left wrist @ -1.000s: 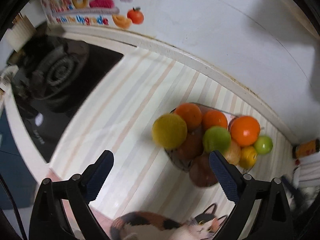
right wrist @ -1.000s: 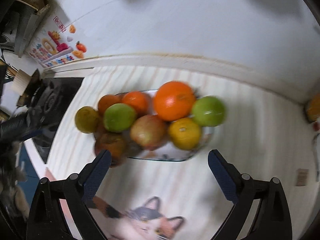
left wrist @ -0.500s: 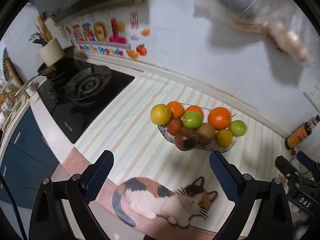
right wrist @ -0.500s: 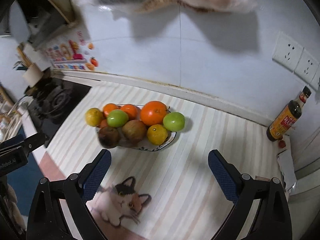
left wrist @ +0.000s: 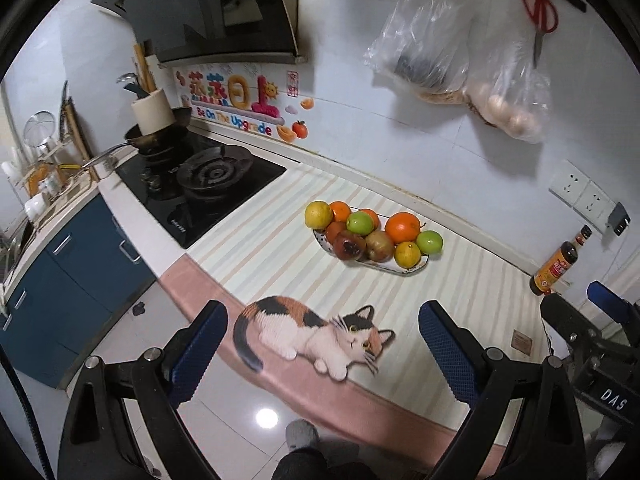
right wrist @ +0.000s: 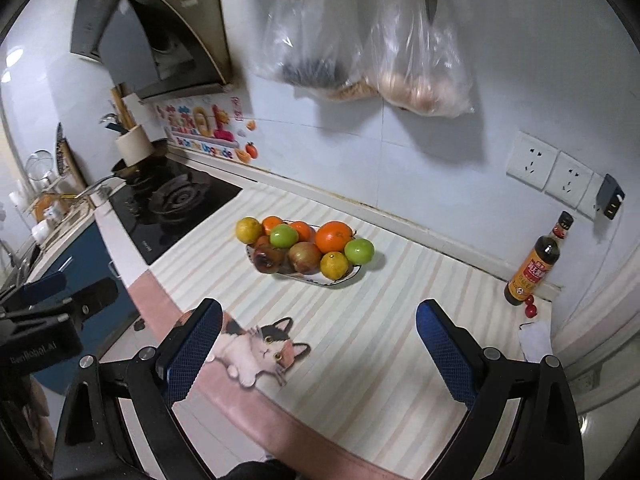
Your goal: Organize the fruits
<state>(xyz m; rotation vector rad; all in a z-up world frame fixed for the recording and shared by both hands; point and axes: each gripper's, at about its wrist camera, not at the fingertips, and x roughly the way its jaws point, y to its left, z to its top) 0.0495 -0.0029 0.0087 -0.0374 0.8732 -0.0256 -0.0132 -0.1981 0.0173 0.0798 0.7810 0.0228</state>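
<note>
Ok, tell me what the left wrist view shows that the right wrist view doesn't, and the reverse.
Only the left wrist view: the right gripper at its right edge, and the whole cat print.

Only the right wrist view: the left gripper at its left edge, and a small red thing by the bottle.

Both: the fruit plate, stove, hanging bags, scissors and wall sockets.

Two black-framed grippers are seen, the left gripper (left wrist: 322,354) and right gripper (right wrist: 318,354), each fitted with blue cross-hatched fingers (left wrist: 444,346) and silver screws (left wrist: 492,354) at the joints. White "DAS" lettering (left wrist: 614,398) is printed on the right unit's side; a partly blurred white label (right wrist: 32,347) is carried on the left unit. A black cable (left wrist: 20,408) is run along the left frame. Dark trousers (left wrist: 298,462) and a grey slipper (left wrist: 301,434) are worn.
</note>
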